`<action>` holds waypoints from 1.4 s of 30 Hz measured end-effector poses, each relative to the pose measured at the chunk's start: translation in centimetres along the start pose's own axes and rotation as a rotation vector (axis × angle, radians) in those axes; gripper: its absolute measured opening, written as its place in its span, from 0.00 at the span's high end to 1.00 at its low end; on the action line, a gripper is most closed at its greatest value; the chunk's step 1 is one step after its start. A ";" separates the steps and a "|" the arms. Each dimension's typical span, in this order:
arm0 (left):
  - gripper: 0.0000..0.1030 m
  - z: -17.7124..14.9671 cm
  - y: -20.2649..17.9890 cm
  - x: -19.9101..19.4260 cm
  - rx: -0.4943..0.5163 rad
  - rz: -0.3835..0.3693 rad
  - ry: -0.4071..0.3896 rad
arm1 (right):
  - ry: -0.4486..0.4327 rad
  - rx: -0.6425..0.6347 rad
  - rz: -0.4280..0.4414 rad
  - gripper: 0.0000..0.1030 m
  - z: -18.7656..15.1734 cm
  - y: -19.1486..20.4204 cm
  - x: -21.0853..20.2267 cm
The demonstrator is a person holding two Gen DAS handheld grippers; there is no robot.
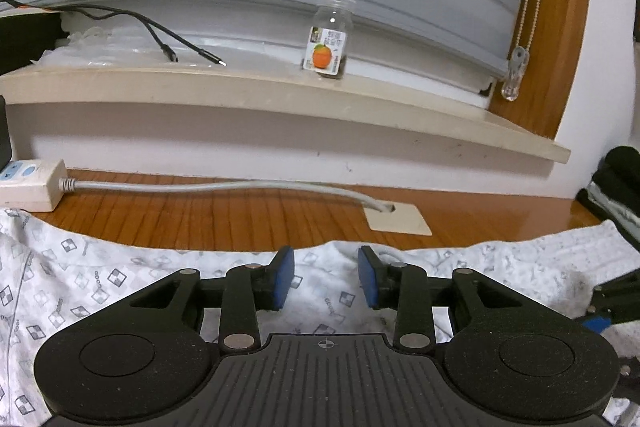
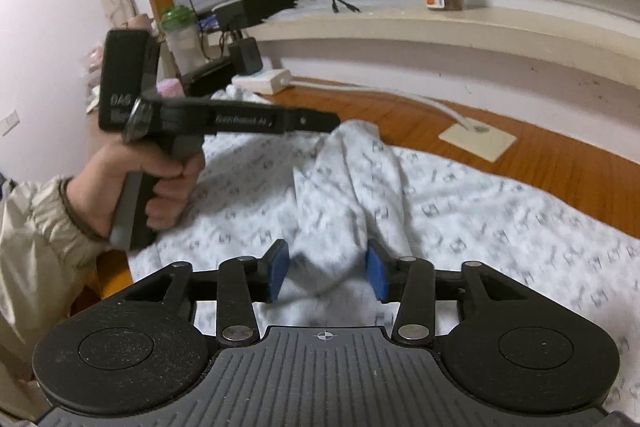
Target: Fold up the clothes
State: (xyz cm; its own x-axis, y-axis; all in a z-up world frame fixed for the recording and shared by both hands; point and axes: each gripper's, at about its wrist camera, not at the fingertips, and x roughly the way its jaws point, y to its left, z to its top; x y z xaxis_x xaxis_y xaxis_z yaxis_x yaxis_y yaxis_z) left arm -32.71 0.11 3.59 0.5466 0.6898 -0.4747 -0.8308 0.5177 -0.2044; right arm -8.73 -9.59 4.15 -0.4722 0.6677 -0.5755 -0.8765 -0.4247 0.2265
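Garment (image 2: 460,211), white with a small grey check print, lies spread over the wooden table (image 2: 560,163) under both grippers. In the right wrist view a raised ridge of it runs from the far edge toward the right gripper (image 2: 328,273), ending between the blue pads (image 2: 378,273); the jaws stand well apart and I cannot tell whether the cloth touches either pad. The left gripper (image 1: 326,281) hovers above the garment's far edge with its pads (image 1: 284,279) also apart and holding nothing; seen from the right, it is held in a hand (image 2: 160,183) over the ridge's far end. The ridge's long axis points straight along the right fingers, so the right gripper is the nearer one to close on it. Cloth looks thin, limp and wrinkled
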 end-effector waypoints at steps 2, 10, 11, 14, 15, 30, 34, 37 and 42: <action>0.63 -0.1 0.2 -0.2 -0.008 -0.004 -0.009 | -0.018 0.008 0.000 0.96 0.7 -0.6 -0.4; 0.54 -0.1 0.3 0.0 0.010 -0.021 -0.004 | -0.102 0.011 -0.233 0.96 4.5 -6.4 -4.4; 0.54 -0.1 0.2 0.1 0.021 -0.019 0.000 | -0.098 0.014 -0.278 0.96 4.8 -7.5 -4.4; 0.48 -0.2 -0.2 0.6 0.054 -0.014 0.028 | -0.058 0.023 -0.393 0.95 4.9 -10.3 -3.5; 0.46 -0.2 -0.3 0.8 0.066 -0.016 0.037 | -0.044 0.016 -0.445 0.93 4.6 -10.7 -3.1; 0.37 -0.1 -11.6 4.7 0.293 -0.135 0.074 | -0.079 0.028 -0.222 0.86 -3.1 -4.3 -8.0; 0.37 -1.2 -14.3 6.4 0.344 -0.166 0.113 | -0.063 0.009 -0.182 0.87 -5.8 -1.9 -9.5; 0.37 -2.1 -15.2 7.4 0.385 -0.149 0.149 | -0.028 -0.032 -0.184 0.87 -7.8 -0.5 -10.0; 0.36 -2.3 -15.3 7.8 0.384 -0.143 0.172 | -0.046 -0.040 -0.199 0.87 -10.0 0.2 -11.4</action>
State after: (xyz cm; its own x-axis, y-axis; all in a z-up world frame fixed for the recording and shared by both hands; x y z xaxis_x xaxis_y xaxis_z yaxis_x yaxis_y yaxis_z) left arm -15.96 -3.53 1.05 0.6005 0.5202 -0.6073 -0.6313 0.7745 0.0391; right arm -2.64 -23.39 2.88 -0.2946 0.7679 -0.5687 -0.9490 -0.3049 0.0800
